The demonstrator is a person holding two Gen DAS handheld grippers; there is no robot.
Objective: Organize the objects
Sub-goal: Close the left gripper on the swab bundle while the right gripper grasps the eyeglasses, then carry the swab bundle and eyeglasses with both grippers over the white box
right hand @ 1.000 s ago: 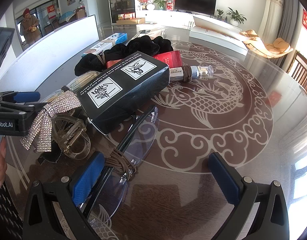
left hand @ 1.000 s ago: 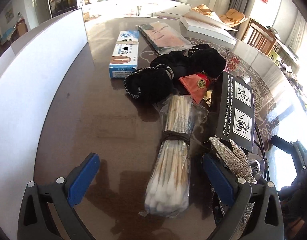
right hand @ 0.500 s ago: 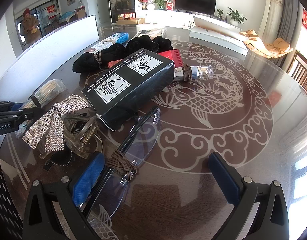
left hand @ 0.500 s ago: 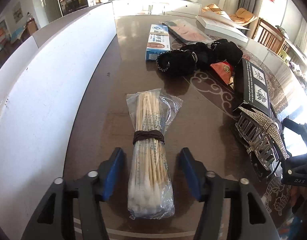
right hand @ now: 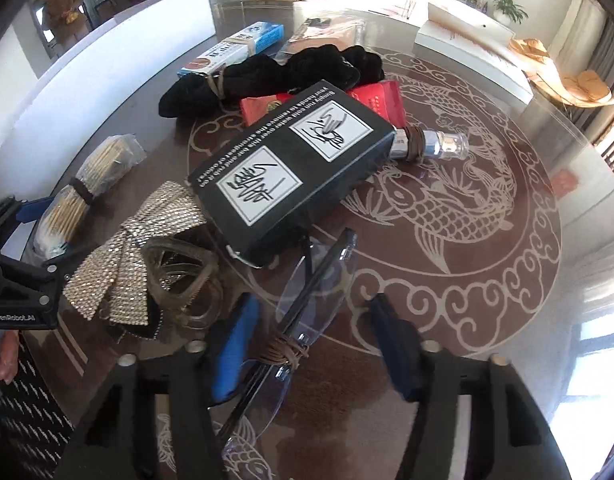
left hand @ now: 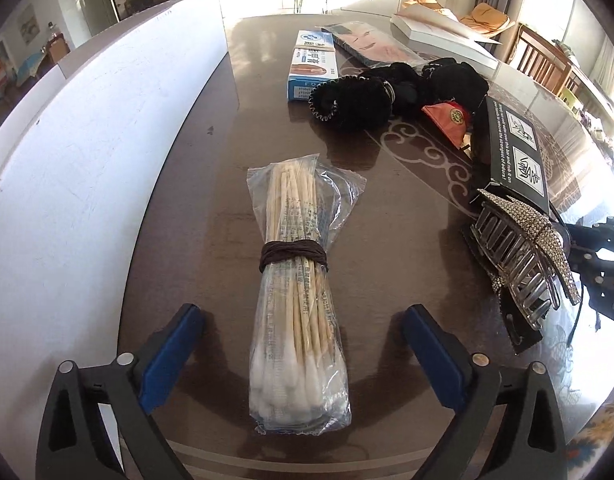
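There's the big dark table [right hand: 487,240] with its pale fish pattern, and the clutter sits on its left half beside a long white board [left hand: 87,160]. Biggest item in the heap is the black box [right hand: 291,168], lying flat with one end resting over the red packet [right hand: 379,98]. Behind it, the black scrunchies [left hand: 387,96] and the blue-and-white carton [left hand: 313,64].

Now the left hand-held gripper [left hand: 303,356]: jaws standing wide, one on either side of the bag of cotton swabs [left hand: 297,308], neither pad touching it. The bag lies flat on the table, apart from the pile, cotton tips nearest the gripper. It looks set down, or about to be gripped; I can't say which.

Over to the right hand-held gripper [right hand: 319,344]. Its jaws have just been closing, and the folded glasses [right hand: 307,300] lie between them, bound with a brown band [right hand: 285,354]. The left pad looks close to the frame; the right pad is clearly off it, so no grip yet.

To do this well, I'd say close on the banded part of the frame, not the thin lenses, and lift straight up, because the far temple runs under the box edge and the rhinestone hair clip [right hand: 147,256] lies just beside.
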